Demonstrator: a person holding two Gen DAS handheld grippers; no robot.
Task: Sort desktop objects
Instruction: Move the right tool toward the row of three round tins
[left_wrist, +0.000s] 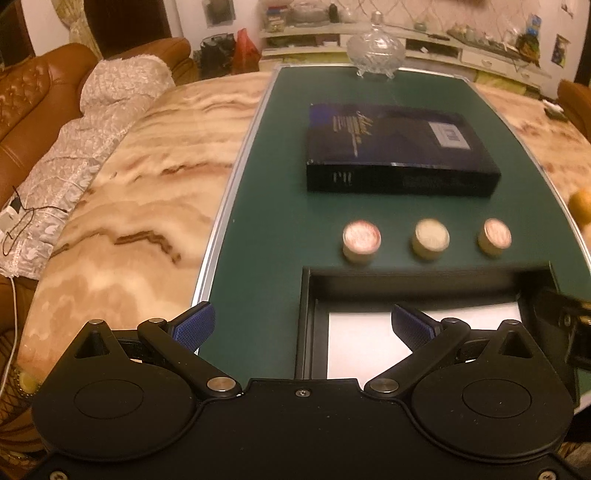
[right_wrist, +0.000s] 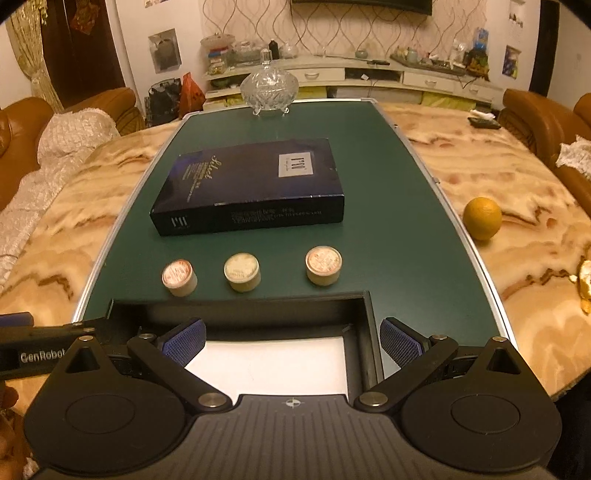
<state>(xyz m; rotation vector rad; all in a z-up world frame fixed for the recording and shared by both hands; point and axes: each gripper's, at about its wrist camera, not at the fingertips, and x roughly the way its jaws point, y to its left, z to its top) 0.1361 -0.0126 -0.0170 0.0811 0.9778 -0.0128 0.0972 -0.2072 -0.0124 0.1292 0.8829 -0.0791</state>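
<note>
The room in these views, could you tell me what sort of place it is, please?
Most likely a home living room: brown leather sofas flank a marble-patterned table, a cluttered low TV cabinet lines the wallpapered far wall, and a lidded glass candy dish sits nearby.

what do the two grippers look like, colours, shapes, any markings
Both are matt black with two round discs at the base, angled link arms on silver pivot pins, and blue textured pads. The left gripper has a smooth body with a small screw at its centre. The right gripper has a ribbed grey centre plate bearing a small crosshair mark. The left one's side, seen from the right wrist, reads "GenRobot".
</note>
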